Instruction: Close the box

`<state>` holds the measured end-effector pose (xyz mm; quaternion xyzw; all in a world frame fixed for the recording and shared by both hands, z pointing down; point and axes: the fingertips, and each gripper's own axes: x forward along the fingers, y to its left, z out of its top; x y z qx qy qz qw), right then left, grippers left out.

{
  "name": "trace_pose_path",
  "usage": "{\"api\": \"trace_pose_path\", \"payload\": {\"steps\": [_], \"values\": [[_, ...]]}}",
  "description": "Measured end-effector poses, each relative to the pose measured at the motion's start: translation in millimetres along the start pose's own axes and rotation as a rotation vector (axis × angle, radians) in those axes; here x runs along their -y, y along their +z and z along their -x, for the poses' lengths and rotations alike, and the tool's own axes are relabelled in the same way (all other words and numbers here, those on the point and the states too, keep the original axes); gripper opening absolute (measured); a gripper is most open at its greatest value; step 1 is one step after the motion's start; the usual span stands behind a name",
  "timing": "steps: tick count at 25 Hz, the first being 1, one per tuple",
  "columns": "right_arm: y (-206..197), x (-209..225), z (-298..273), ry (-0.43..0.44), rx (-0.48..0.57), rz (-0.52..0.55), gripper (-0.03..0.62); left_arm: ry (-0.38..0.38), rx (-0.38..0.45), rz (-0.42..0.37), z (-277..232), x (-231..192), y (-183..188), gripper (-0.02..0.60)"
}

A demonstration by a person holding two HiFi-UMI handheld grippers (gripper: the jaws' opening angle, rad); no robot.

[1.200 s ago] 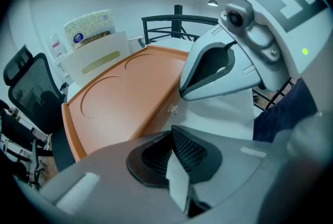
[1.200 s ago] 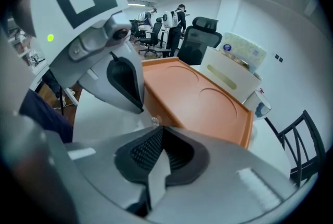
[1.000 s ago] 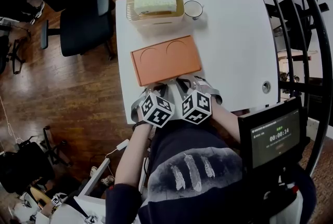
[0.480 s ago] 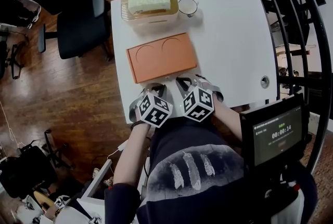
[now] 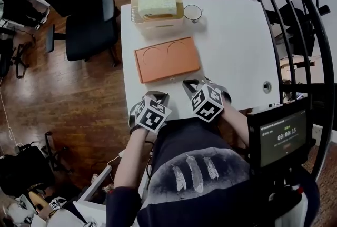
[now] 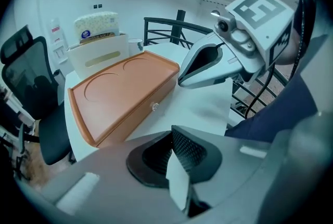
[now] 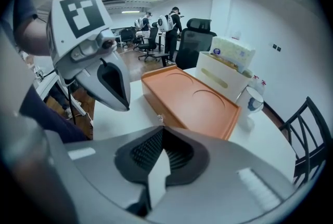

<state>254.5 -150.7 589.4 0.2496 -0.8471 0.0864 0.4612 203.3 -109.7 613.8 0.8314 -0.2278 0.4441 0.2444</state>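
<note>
The orange box (image 5: 167,59) lies flat on the white table (image 5: 237,52) with its lid down and two round recesses on top. A small clasp (image 6: 154,106) shows on its front side. Both grippers hover at the table's near edge, apart from the box. My left gripper (image 5: 156,96) is shut with nothing in it, a little short of the box's front left part. To its right, my right gripper (image 5: 190,84) is also shut and empty, closer to the box's front edge. The left gripper view has the box (image 6: 122,93) ahead and the right gripper (image 6: 208,64) beside it.
A white basket (image 5: 157,19) holding a tissue pack stands at the table's far edge behind the box, with a mug (image 5: 193,12) to its right. A black office chair (image 5: 87,26) is left of the table, a black railing (image 5: 310,36) at the right, a timer screen (image 5: 279,136) near me.
Both grippers have drawn back from the box's front edge toward me; the left one moved farther, down and left. The box has not moved on the table.
</note>
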Motion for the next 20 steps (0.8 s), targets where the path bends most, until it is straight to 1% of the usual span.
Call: {"api": "trace_pose_path", "payload": {"steps": [6,20], "values": [[3.4,-5.6,9.4,-0.001,0.009,0.006,0.005,0.041,0.013,0.017,11.8,-0.9,-5.7,0.014],[7.1,-17.1,21.0,0.015,0.030,0.007,0.005,0.071,0.043,0.007,24.0,5.7,-4.5,0.014]]}}
